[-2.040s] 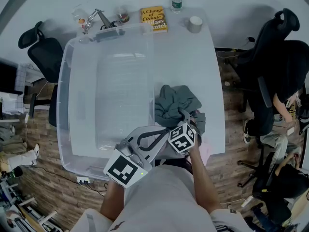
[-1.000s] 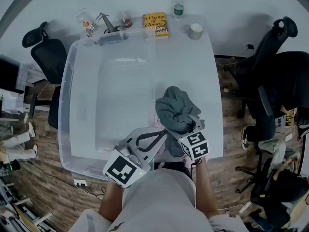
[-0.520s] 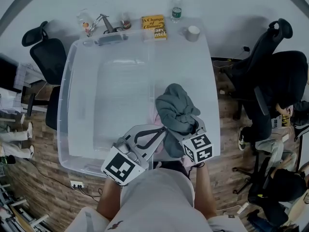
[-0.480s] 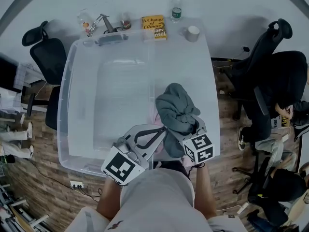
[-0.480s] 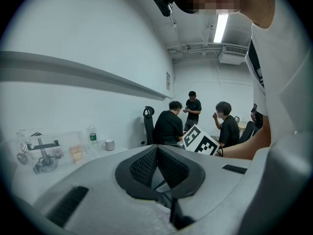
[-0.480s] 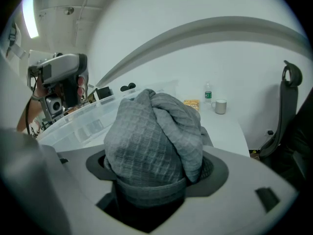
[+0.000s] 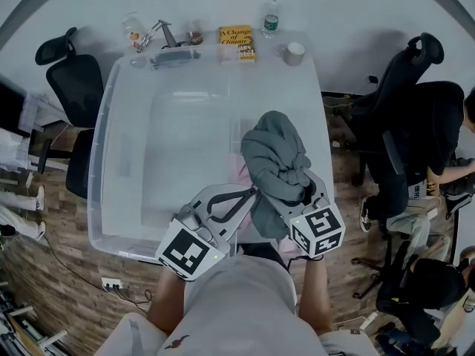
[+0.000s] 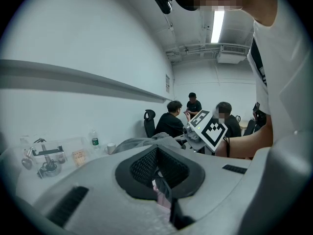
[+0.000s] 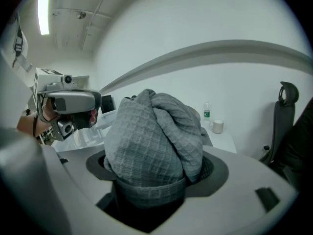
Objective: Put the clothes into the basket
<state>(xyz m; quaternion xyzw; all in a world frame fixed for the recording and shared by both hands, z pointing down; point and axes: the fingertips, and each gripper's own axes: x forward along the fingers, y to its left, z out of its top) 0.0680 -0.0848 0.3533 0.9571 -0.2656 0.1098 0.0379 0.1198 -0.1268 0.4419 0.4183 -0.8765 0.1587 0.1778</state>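
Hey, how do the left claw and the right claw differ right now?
The right claw clamps a bulky grey garment; the left claw pinches a thin pink cloth. The right claw's jaws stand well apart; the left claw's are almost together. Both grip clothing.

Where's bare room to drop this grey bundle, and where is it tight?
The clear bin has a wholly bare floor. Also free: the table strip right of the bin, between the grey garment and the cup. Crowded: the far edge with book, bottle and cup, and the near edge around the pink garment.
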